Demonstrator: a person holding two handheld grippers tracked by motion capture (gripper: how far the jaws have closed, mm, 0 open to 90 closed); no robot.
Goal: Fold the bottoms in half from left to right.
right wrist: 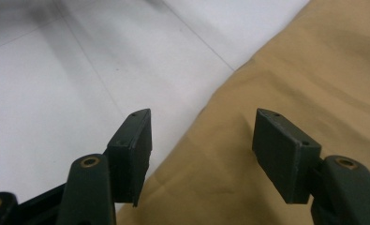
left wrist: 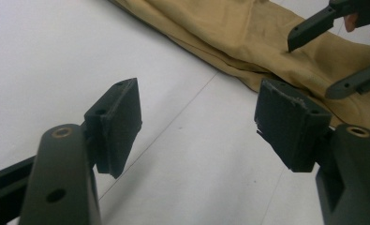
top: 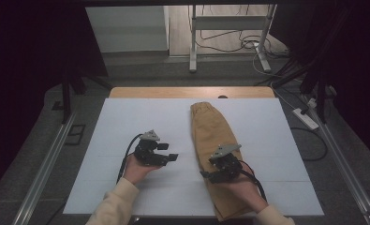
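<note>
A pair of tan trousers (top: pixel 210 124) lies folded lengthwise on the white table cover (top: pixel 126 117), waistband at the far end. My right gripper (top: pixel 207 167) hovers over the trousers' near half at their left edge. Its jaws stand open with nothing between them. In the right gripper view the gripper (right wrist: pixel 201 136) straddles the cloth edge (right wrist: pixel 314 70). My left gripper (top: pixel 168 152) rests open over bare table, left of the trousers and pointing at them. The left gripper view has that gripper (left wrist: pixel 199 122) wide apart, with the trousers (left wrist: pixel 229 33) and the right gripper's fingers (left wrist: pixel 309 28) beyond.
A wooden table edge (top: pixel 192 92) shows past the white cover. On the floor lie a power strip (top: pixel 305 118) and cables to the right. Metal rails (top: pixel 42 173) run along both sides, and a frame leg (top: pixel 192 56) stands behind.
</note>
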